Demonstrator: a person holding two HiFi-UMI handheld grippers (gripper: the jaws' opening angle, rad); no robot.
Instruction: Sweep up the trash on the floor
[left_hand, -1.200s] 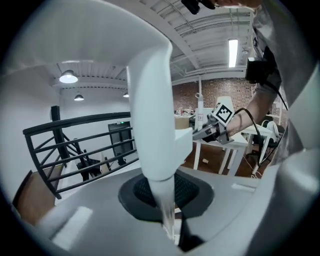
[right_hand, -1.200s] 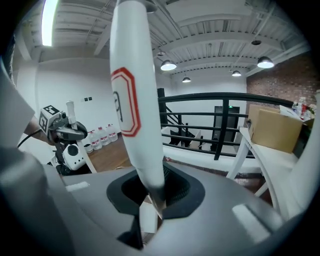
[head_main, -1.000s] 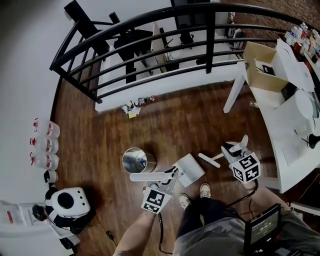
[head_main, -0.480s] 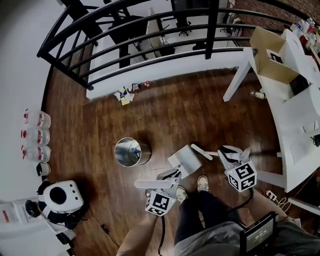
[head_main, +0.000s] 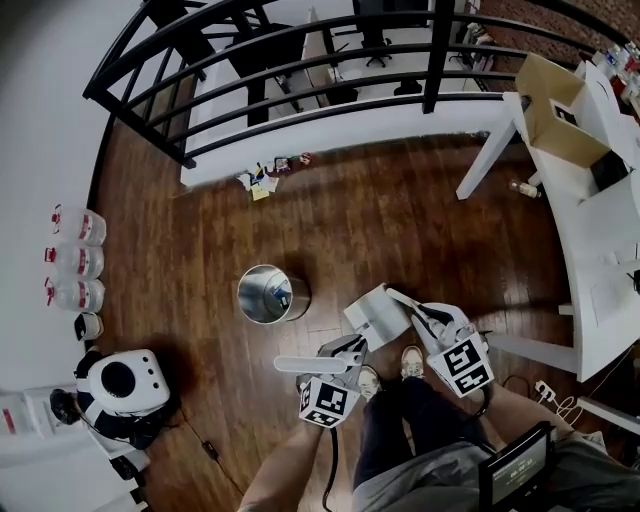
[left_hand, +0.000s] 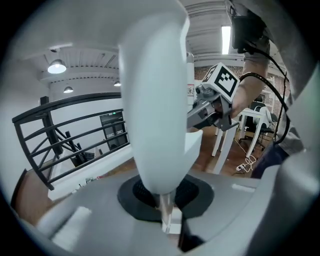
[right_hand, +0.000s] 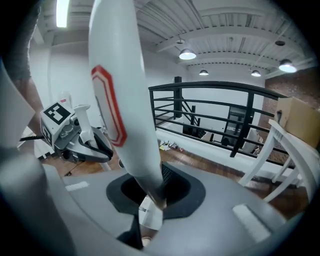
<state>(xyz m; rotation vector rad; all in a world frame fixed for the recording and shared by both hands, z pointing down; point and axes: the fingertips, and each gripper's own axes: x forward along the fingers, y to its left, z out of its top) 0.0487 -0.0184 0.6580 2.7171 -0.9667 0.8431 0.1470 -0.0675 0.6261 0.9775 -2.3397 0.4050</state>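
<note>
Both tools have dropped lower and drawn together over the last second. Your left hand-held gripper (head_main: 345, 352) now sits just ahead of your shoes (head_main: 411, 360), clenched on the white handle of the dustpan (head_main: 378, 315). Your right hand-held gripper (head_main: 428, 320) has swung in from well out at your right side until it is just beside the dustpan's box. That right one grasps the brush (right_hand: 117, 75) by its white handle with the red mark. Its jaws have just eased a little wider, but the handle is still caught between them and stands up out of the grip. The trash (head_main: 262, 180) has not been touched. It lies as a small scatter of scraps on the wooden floor (head_main: 380, 220), tight against the white base under the black railing (head_main: 437, 50) and well apart from both tools. The open metal bin (head_main: 270, 295) stands between you and that pile, near the dustpan's left side. This looks like getting the brush and dustpan paired and carried low, with no sweeping begun. You probably still have to walk forward past the bin and set the dustpan's lip on the floor beside the scraps. Mind the slackened right grip, since a long handle held near one end could twist or slip once the bristles drag.
</note>
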